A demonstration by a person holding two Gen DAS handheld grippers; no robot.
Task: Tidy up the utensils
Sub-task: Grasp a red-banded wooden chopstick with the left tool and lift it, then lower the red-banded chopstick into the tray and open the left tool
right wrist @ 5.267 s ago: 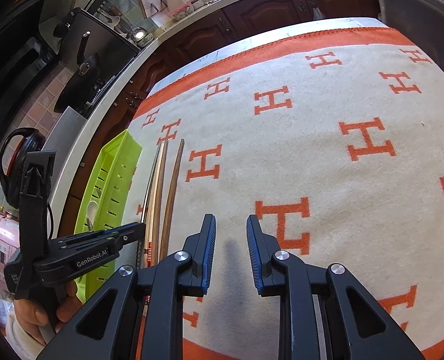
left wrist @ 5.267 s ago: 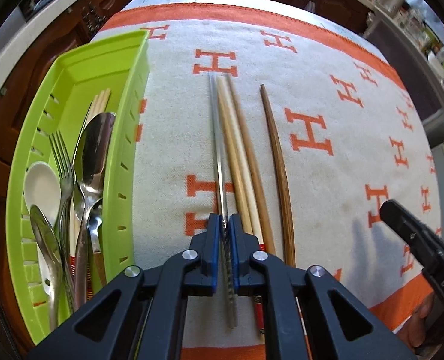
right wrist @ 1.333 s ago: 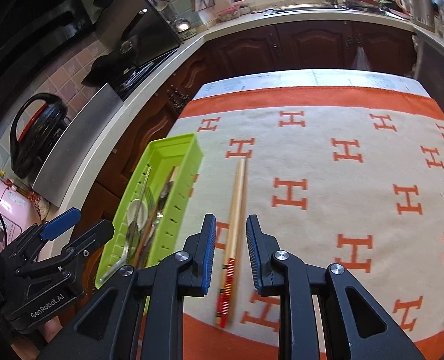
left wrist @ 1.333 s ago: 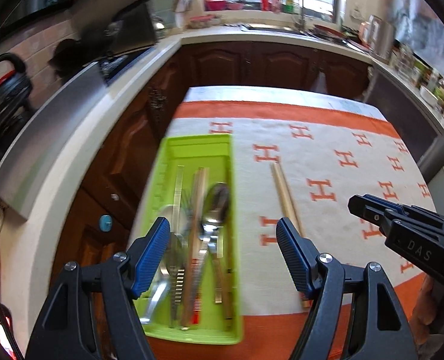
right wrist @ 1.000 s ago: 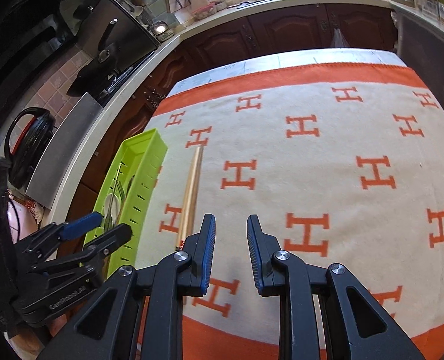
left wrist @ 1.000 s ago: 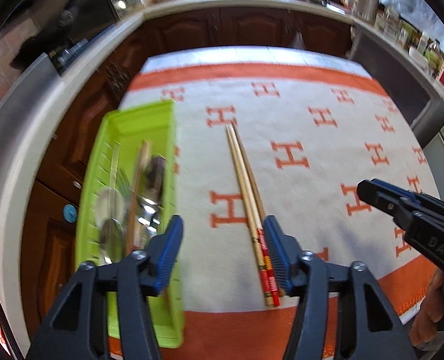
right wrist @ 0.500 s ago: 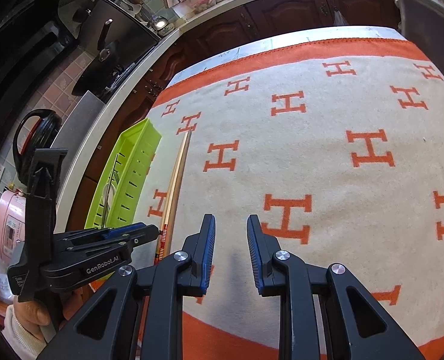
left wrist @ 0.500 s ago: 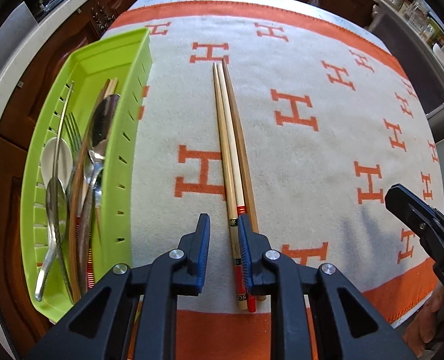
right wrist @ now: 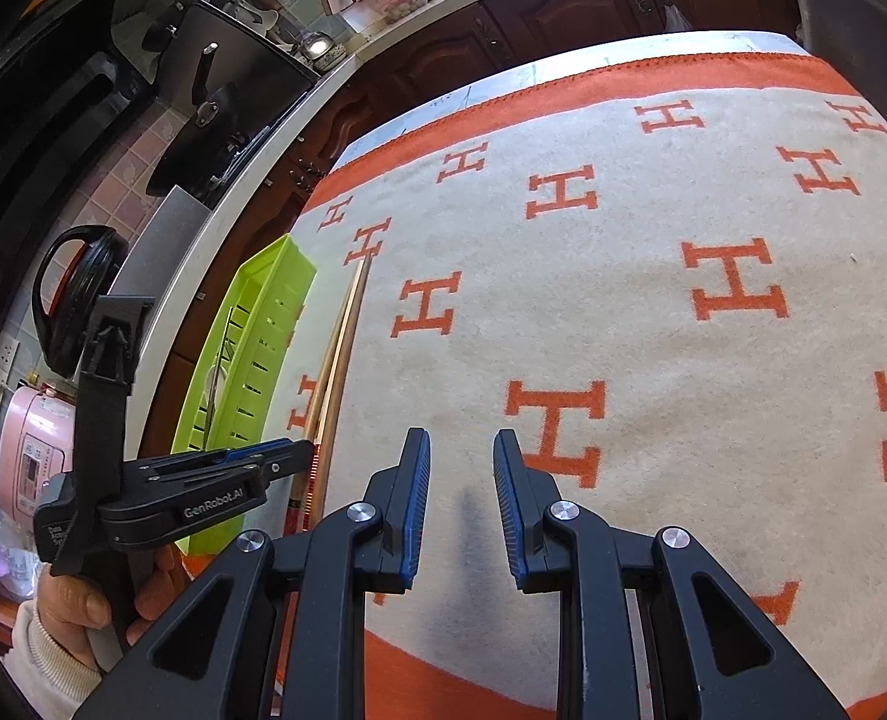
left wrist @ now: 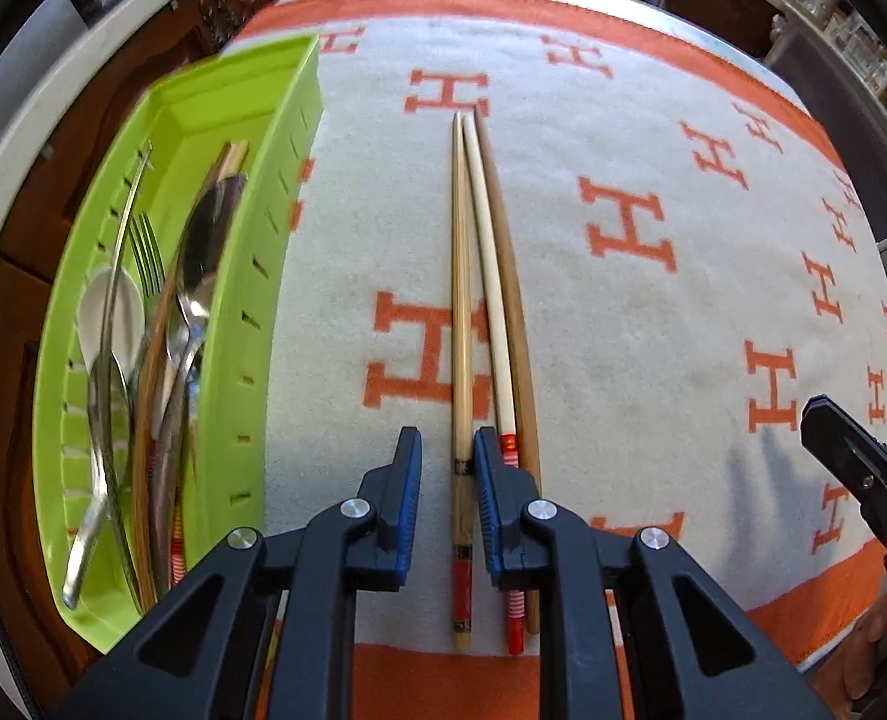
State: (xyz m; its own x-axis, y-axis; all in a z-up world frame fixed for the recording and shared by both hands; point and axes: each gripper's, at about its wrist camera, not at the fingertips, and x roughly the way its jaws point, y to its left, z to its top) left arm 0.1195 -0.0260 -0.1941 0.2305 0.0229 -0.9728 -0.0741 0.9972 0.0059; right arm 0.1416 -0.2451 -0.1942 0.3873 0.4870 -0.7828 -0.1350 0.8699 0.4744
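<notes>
Left wrist view: left gripper [left wrist: 448, 450] fingers narrow, straddling leftmost chopstick [left wrist: 461, 312], not yet clamped; green tray [left wrist: 245, 324] at left. Close squarely, excluding neighbouring chopsticks [left wrist: 506, 312].

Right wrist view: right gripper [right wrist: 461, 450] fingers moderately apart, holding nothing, over blanket [right wrist: 653, 330].

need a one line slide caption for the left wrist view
Left gripper open around one of three chopsticks on the patterned cloth, beside a green tray of cutlery.
</notes>
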